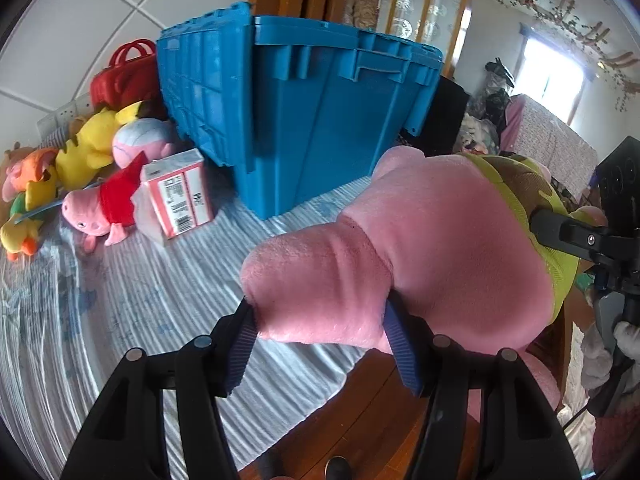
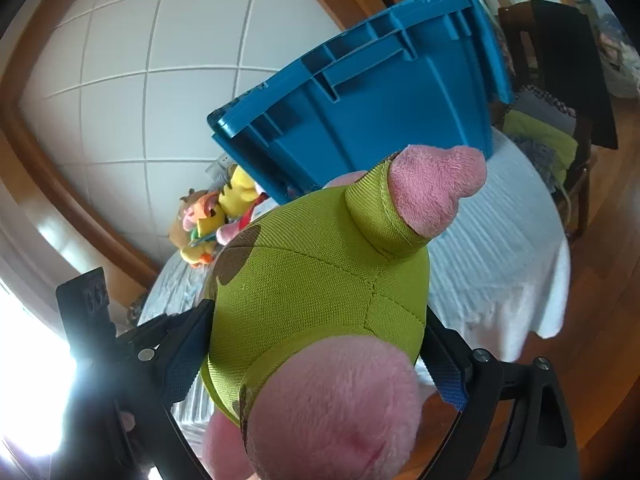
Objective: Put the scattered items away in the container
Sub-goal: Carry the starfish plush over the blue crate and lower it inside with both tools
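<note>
Left gripper (image 1: 320,344) is clamped on a pink limb of the plush toy (image 1: 420,248), blue pads (image 1: 402,344) biting either side of it; right gripper (image 2: 316,344) is clamped across the toy's green shorts, toy bulging out btwn the fingers. So both hold the same toy, one at each end, and it hangs in the air in front of the blue bin (image 1: 320,112), lower than the bin's rim and clear of its front wall. To do this step well: lift w/ both hands together so the toy doesn't stretch or twist, bring it above the rim before moving fwd, else the low-hanging leg likely catches on the wall. The grip on the limb is thin, soft plush, prob. slips if pulled hard; the waist grip looks the safer one to carry weight. Once over the opening, let go w/ both together so it drops flat; bin's inside isn't visible, so can't tell how full it is. Left of the bin, on the striped cloth (image 1: 160,312), more stuff waits: a red-white box (image 1: 180,196) nearest the bin, a pink pig plush (image 1: 96,212), a yellow plush (image 1: 88,140), a pink ball (image 1: 140,140), a red bag (image 1: 124,76) behind them by the wall.
</note>
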Action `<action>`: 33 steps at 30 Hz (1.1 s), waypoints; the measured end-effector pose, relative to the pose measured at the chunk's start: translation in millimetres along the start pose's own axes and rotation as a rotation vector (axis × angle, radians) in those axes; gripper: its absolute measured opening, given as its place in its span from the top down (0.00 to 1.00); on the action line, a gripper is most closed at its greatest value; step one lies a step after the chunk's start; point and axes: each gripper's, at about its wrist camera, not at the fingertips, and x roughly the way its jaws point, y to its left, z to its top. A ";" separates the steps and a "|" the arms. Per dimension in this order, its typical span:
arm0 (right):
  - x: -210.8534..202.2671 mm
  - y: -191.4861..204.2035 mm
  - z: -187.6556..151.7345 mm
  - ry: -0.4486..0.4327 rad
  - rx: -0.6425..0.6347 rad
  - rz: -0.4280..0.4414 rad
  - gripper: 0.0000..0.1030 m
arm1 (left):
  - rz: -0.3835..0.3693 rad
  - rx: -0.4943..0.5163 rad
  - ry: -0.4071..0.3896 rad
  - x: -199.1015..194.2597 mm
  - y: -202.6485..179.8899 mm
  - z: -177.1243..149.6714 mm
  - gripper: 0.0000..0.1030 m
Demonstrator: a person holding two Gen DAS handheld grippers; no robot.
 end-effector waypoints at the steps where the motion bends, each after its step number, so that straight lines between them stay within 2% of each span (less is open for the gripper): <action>1: -1.8 -0.6 -0.4 -0.002 0.000 -0.004 0.08 | -0.004 0.004 0.002 0.9 -1.3 1.1 0.42; 9: -2.2 8.1 3.3 -0.048 0.010 -0.037 0.08 | -0.041 0.052 -0.002 5.8 2.2 15.6 0.42; 19: -9.2 20.7 28.3 -0.137 0.032 -0.040 0.08 | -0.062 0.138 -0.051 -8.4 4.7 60.4 0.42; 24: -37.2 43.0 71.1 -0.222 -0.021 -0.039 0.08 | -0.063 0.188 -0.142 -38.7 -7.9 114.2 0.42; 28: -55.2 66.1 124.0 -0.289 -0.091 -0.030 0.08 | -0.036 0.201 -0.212 -59.5 -13.4 168.6 0.42; 33: -51.1 82.3 201.3 -0.325 -0.177 -0.016 0.08 | -0.005 0.182 -0.255 -56.3 -3.8 243.0 0.42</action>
